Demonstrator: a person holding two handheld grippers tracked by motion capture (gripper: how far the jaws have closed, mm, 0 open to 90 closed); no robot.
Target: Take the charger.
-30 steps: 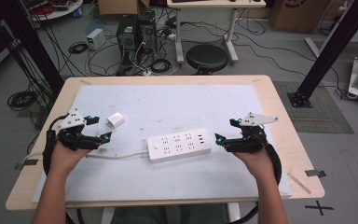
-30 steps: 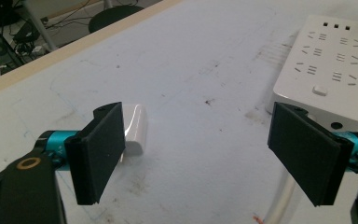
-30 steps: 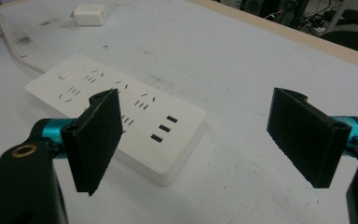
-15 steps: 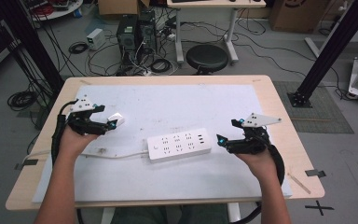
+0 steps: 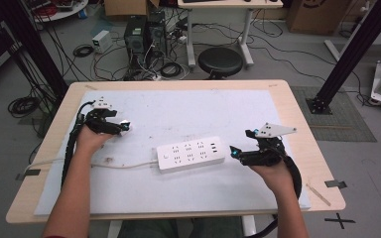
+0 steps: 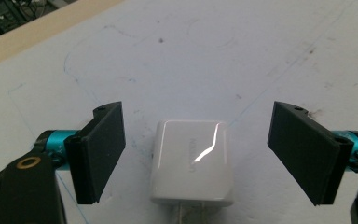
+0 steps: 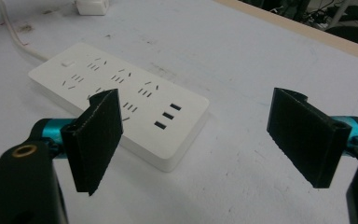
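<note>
Reaching across to the far left, the left gripper (image 6: 196, 158) now straddled the charger (image 6: 192, 163), jaws wide, ready to grip; right gripper (image 7: 200, 140) also gaped.

One white charger plug (image 6: 192, 161) on the tabletop (image 5: 297, 119), one white power strip (image 5: 191, 153) with its single cord (image 5: 99, 164), and two grippers: left gripper (image 5: 124, 127), right gripper (image 5: 234, 152). One round black stool (image 5: 220, 61) stands beyond.

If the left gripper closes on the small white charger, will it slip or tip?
The charger has a glossy shell with a bright reflection, so it may be slippery between the flat black pads. It looks like a stiff, compact block lying flat on the table, so it probably will not roll or tip. It is likely light.
</note>
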